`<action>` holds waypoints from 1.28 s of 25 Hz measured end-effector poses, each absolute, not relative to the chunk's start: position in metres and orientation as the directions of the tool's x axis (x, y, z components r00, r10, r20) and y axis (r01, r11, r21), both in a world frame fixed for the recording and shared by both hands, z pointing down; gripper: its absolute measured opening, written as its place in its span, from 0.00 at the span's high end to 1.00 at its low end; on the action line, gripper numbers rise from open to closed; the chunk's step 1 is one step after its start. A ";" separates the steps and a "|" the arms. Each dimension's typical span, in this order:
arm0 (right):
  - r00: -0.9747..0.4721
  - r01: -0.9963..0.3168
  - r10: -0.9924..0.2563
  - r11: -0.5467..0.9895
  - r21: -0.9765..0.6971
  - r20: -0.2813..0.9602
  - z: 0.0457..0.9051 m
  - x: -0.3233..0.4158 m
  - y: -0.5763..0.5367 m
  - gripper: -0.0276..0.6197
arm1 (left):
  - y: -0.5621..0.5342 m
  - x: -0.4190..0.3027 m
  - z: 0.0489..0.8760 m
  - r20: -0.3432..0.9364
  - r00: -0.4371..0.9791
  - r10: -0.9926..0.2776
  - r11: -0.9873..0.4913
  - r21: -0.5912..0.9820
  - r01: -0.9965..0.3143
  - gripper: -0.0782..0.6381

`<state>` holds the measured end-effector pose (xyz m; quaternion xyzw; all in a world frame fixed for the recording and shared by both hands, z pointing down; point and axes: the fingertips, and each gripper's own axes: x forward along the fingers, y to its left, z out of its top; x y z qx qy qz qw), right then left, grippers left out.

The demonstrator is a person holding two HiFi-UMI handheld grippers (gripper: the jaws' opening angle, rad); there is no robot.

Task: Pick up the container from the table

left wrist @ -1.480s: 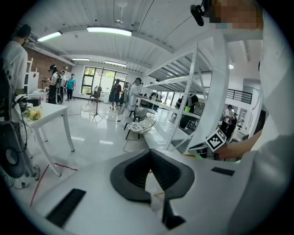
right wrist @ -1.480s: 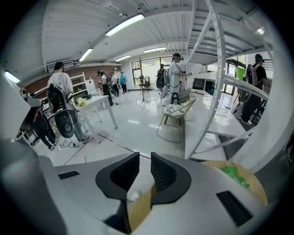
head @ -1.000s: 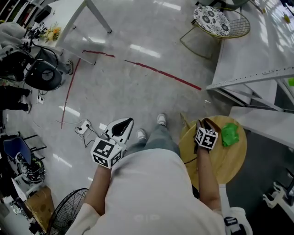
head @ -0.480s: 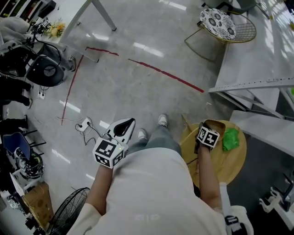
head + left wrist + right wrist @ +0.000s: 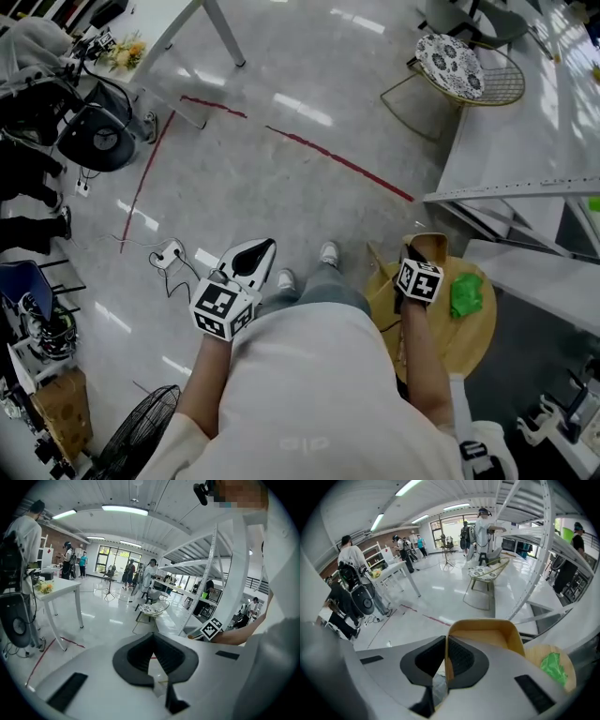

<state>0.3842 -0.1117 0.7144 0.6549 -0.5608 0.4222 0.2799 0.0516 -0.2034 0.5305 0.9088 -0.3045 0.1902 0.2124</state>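
Observation:
A tan open-topped container [image 5: 485,634] sits at my right gripper [image 5: 446,645], whose jaws are closing with the container's near wall pinched between the pads. In the head view the container [image 5: 431,247] is at the far edge of the round wooden table [image 5: 469,339], just ahead of my right gripper [image 5: 419,258]. My left gripper [image 5: 255,255] hangs over the floor to the left of my legs. Its jaws stand apart with nothing between them, as the left gripper view also shows [image 5: 152,641].
A crumpled green thing [image 5: 466,292] lies on the table right of the container. White shelving [image 5: 525,169] stands beyond the table and a wire chair with a patterned cushion [image 5: 450,56] farther back. A fan [image 5: 141,441] and a power strip [image 5: 169,255] are on the floor to the left.
My right gripper has shifted a little toward the table's far edge, with the container at its tips. The left gripper has hardly moved.

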 end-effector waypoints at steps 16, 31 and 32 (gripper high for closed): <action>-0.427 -0.904 -0.712 0.316 -0.289 0.557 0.555 0.169 -0.237 0.89 | -0.216 -0.065 0.483 0.360 0.622 -0.695 -0.576 0.239 -0.782 0.87; -0.766 -0.643 -0.608 0.732 -0.227 0.208 0.414 -0.007 -0.262 0.89 | -0.215 -0.159 0.425 0.236 0.520 -0.821 -0.489 0.182 -0.853 0.87; -0.777 -0.630 -0.599 0.745 -0.220 0.197 0.409 -0.015 -0.261 0.90 | -0.215 -0.164 0.421 0.229 0.518 -0.824 -0.487 0.180 -0.855 0.87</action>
